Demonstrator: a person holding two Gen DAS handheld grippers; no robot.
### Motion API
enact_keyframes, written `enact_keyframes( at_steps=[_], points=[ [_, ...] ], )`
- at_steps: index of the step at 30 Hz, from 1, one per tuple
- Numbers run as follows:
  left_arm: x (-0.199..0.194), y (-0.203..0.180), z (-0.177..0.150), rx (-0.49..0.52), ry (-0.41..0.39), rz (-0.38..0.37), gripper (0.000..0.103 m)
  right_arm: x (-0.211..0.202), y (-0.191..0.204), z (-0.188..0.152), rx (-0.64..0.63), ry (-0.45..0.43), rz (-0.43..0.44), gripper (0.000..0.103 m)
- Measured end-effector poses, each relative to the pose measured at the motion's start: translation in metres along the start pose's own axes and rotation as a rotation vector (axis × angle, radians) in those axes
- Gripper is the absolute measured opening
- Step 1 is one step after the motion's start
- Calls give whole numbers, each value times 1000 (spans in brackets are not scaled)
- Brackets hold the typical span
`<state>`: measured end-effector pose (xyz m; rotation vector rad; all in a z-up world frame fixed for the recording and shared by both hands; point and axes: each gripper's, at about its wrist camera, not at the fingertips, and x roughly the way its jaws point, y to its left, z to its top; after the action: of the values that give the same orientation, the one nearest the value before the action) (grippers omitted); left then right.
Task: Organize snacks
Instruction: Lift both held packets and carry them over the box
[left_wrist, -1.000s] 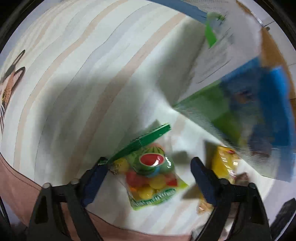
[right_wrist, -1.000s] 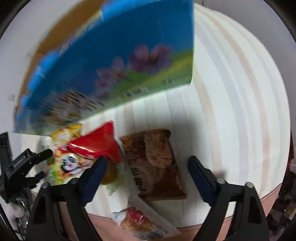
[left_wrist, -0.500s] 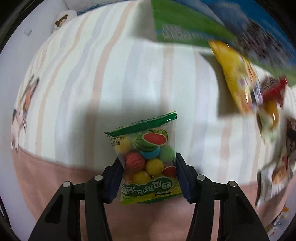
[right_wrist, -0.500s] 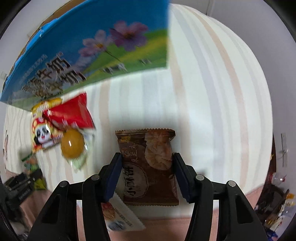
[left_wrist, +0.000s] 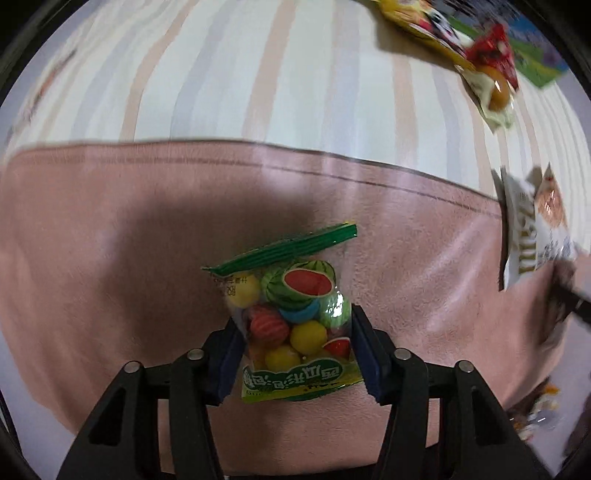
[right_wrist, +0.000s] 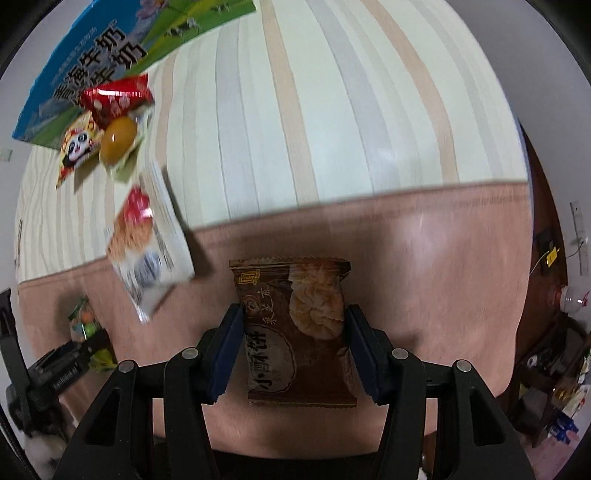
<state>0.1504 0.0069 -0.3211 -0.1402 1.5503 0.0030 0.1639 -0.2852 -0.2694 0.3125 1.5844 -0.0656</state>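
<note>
My left gripper (left_wrist: 295, 354) is shut on a clear candy bag with a green top and a watermelon picture (left_wrist: 295, 317), held above the pink side of the bed. My right gripper (right_wrist: 293, 350) is shut on a brown biscuit packet (right_wrist: 299, 332), also lifted off the striped sheet. In the right wrist view the left gripper with its candy bag (right_wrist: 83, 325) shows at the lower left. A white snack packet (right_wrist: 147, 251) lies at the sheet's front edge.
A blue and green box (right_wrist: 107, 55) lies at the far left of the striped sheet (right_wrist: 332, 110). A red packet (right_wrist: 114, 98), a panda packet (right_wrist: 75, 149) and an orange jelly cup (right_wrist: 118, 140) lie beside it. Cluttered furniture stands at the right (right_wrist: 554, 369).
Both grippers closed on their packets, lifted them off the sheet and pulled back toward the pink front side of the bed. The box and other snacks now lie farther away.
</note>
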Motion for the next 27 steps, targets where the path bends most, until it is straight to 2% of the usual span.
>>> enact_keyframes(
  at_steps=[1, 3, 6, 8, 9, 10, 12, 15, 18, 22, 27],
  points=[
    [3, 9, -1, -42, 15, -54, 63, 3, -3, -3, 15, 15, 18, 70],
    [5, 25, 2, -107, 26, -120, 66, 8, -10, -9, 43, 39, 47, 78],
    [8, 39, 3, -174, 43, -158, 67, 14, -11, -13, 40, 35, 42, 79],
    [7, 48, 10, -192, 44, -150, 67, 22, -9, -16, 48, 22, 42, 79],
    [6, 46, 8, -187, 42, -126, 64, 24, -9, -17, 50, 16, 39, 76],
    [6, 41, 12, -178, 37, -100, 57, 26, -8, -17, 49, 9, 20, 67],
    [5, 16, 27, -128, 19, -41, 50, 28, -16, -21, 40, 0, -1, 63],
    [-1, -1, 22, -82, 5, -8, 49, 27, -17, -28, 45, -17, 8, 61],
    [1, -21, 22, -58, 4, -6, 49, 14, -12, -21, 34, -40, 27, 60],
    [-12, -41, 52, -34, 5, -36, 48, -10, -4, -11, 25, -60, 86, 60],
    [-58, -67, 78, 21, -68, -117, 47, -56, 13, 9, -4, -127, 175, 60]
  ],
)
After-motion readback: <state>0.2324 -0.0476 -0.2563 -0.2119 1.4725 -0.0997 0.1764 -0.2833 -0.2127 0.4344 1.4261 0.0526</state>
